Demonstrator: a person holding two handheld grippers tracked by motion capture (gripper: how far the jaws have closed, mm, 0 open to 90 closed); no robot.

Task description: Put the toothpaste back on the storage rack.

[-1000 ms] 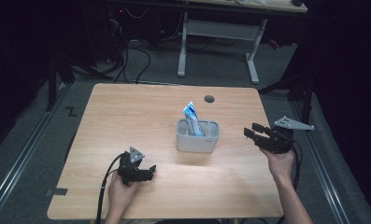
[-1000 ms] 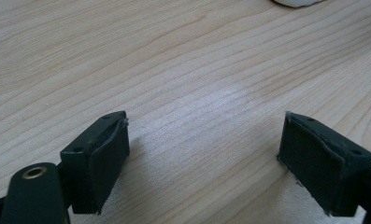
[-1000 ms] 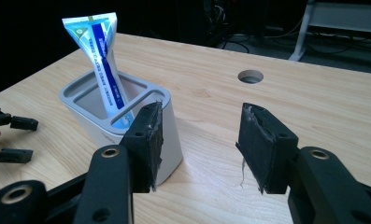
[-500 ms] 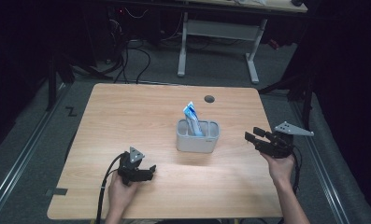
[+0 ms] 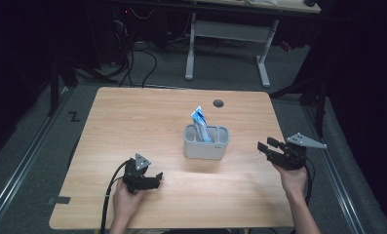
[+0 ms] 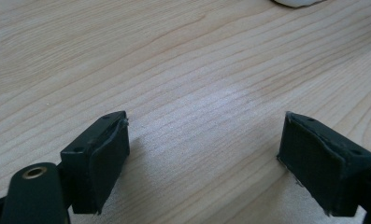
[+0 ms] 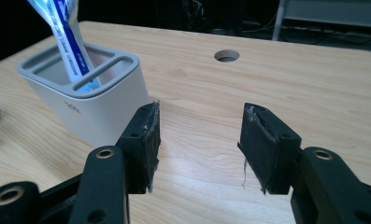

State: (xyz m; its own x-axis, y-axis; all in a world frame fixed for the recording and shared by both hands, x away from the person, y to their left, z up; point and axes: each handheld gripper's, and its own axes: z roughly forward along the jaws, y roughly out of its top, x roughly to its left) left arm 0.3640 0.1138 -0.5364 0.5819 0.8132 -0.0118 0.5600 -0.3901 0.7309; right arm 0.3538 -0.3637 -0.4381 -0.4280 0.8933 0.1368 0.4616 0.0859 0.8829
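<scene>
A grey-white slotted holder [image 5: 205, 143] stands mid-table with a blue and white tube [image 5: 199, 121] upright in one slot. My right gripper [image 5: 266, 146] hovers to the right of the holder, pointing at it, a short gap away. Its jaws have just been opening and nothing lies between them. In the right gripper view the holder [image 7: 87, 98] and tube [image 7: 64, 37] sit left of my right gripper [image 7: 197, 144]. My left gripper [image 5: 156, 179] rests low at the front left, open over bare wood, and its own view shows my left gripper [image 6: 202, 158] empty.
The wooden table [image 5: 132, 122] has a round cable hole [image 5: 218, 103] behind the holder. Dark floor, cables and a white desk frame [image 5: 225, 44] lie beyond the far edge. A forearm comes in under each gripper from the near edge.
My right gripper has sunk a little toward the table and drifted slightly nearer the front edge. The left gripper, holder and tube stayed put.
</scene>
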